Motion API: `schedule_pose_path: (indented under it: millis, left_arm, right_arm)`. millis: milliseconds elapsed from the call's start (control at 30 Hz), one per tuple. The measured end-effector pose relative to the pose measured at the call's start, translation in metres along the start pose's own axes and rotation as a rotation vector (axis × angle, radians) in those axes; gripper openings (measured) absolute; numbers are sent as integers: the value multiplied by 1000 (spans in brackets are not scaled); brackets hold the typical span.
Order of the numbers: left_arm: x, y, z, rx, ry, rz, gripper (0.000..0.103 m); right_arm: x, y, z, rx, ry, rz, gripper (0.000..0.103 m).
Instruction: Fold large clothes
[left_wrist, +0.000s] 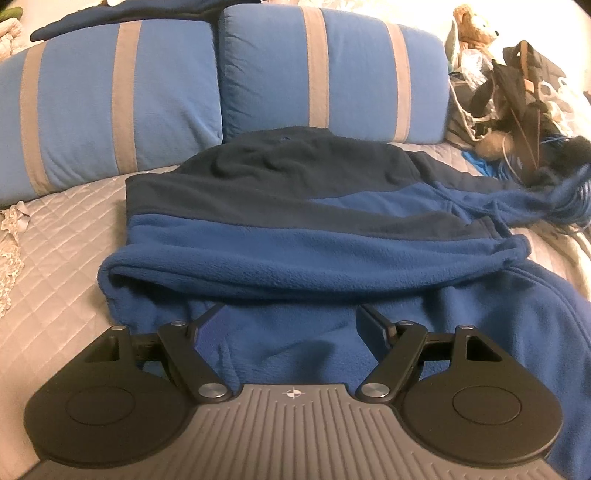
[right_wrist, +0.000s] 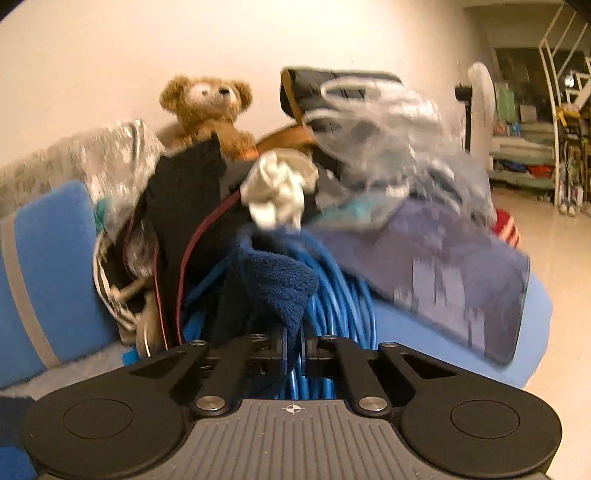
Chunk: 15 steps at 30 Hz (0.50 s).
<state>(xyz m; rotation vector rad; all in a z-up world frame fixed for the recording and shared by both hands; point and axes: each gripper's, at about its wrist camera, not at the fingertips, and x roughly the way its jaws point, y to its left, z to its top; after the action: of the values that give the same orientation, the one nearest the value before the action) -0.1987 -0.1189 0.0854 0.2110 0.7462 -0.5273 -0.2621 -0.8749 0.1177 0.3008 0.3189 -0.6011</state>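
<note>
Tongs on the right pinch the sleeve end of the blue fleece, ready to draw it in for a fold. Left tongs gape empty just above the fleece, which lies half-folded on the bed ahead.

— What's carrying everything here?

— A bed with a grey quilted cover, showing at the left of the frame. A blue fleece garment is lying across its middle.

— And at the top?

— Two blue striped pillows are leaning there, with a heap of clutter sitting at upper right.
</note>
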Motion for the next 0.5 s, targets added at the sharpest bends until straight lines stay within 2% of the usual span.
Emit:
schedule_pose_path:
  millis: [133,233,500]
  left_arm:
    - [1,0,0,-3,2,-1,75]
    - [0,0,0,-10,-1,-2,76]
    - [0,0,0,-14,-2,-5,76]
  right_arm:
    - [-12,2,31,19,-43,53,8]
    - [-19,12,42,6,-51,90,8]
    - [-40,67,32,-93,-43,230,8]
